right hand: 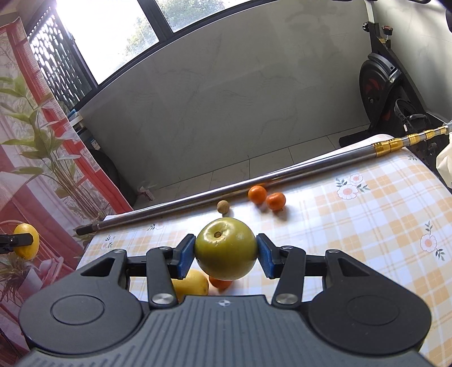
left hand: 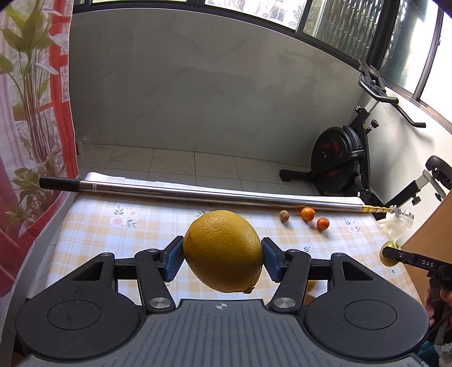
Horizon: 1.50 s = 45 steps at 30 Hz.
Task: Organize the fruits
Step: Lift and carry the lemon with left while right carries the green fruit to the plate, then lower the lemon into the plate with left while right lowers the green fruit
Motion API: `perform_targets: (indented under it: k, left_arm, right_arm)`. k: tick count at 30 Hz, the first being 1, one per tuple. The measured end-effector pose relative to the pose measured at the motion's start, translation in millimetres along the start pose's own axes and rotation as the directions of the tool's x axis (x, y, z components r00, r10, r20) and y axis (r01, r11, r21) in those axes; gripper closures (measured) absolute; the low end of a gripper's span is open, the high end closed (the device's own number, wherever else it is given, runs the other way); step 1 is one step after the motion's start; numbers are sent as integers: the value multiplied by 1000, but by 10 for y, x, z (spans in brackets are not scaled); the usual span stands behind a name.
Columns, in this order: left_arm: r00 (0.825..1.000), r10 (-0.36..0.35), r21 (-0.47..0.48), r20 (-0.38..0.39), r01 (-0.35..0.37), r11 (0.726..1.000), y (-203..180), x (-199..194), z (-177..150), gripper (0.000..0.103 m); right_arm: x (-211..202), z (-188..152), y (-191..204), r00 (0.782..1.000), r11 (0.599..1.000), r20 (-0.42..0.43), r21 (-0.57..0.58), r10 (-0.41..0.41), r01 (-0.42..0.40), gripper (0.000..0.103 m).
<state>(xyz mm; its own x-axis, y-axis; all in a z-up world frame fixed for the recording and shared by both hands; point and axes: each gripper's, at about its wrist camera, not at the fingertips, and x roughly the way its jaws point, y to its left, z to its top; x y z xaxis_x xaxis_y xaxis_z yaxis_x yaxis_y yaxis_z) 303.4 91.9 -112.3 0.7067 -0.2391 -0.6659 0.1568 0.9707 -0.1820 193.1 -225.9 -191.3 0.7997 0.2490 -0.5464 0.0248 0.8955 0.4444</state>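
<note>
1. Filling the far side of the room, a pale wall (left hand: 212,93) runs under dark-framed windows (left hand: 347,25), with a tiled floor (left hand: 175,163) below it.
2. A printed curtain (left hand: 31,118) with leaves and red bands hangs at the left.
3. An exercise bike (left hand: 339,158) stands on the floor past the table's far right corner.
4. The table (right hand: 367,220), covered in a yellow checked cloth with flowers, carries the loose fruit.
5. A long metal pole (left hand: 203,194) with a black grip and gold-ringed tip lies along the table's far edge, behind the fruit.
6. The left gripper (left hand: 223,255) pinches a large yellow citrus fruit (left hand: 223,251) between its blue pads, lifted clear of the cloth.
7. The right gripper (right hand: 226,251) clamps a green apple (right hand: 226,248), also raised above the table.
8. Under the apple, a yellow lemon (right hand: 192,285) and a small orange (right hand: 220,283) sit on the cloth, partly hidden.
9. Two mandarins (right hand: 267,197) rest near the pole, almost touching.
10. A small brown round fruit (right hand: 223,206) sits just left of them.
</note>
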Motion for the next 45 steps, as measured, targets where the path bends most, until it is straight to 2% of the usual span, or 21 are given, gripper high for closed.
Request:
perform_targets:
  k: [9, 24, 33, 45]
  left_arm:
    - [995, -18, -27, -99, 16, 1000, 185, 184, -471, 42]
    - [973, -90, 38, -213, 100, 994, -226, 726, -932, 42]
    - [962, -95, 96, -257, 124, 988, -493, 920, -1041, 42]
    - [945, -140, 99, -295, 175, 980, -663, 756, -1241, 42]
  right_arm:
    - [211, -443, 167, 992, 999, -123, 29, 34, -30, 53]
    - [337, -891, 377, 971, 997, -241, -77, 8, -28, 53]
    - [354, -1012, 489, 963, 991, -268, -131, 1, -37, 53]
    - [277, -1075, 439, 964, 994, -267, -99, 14, -42, 53]
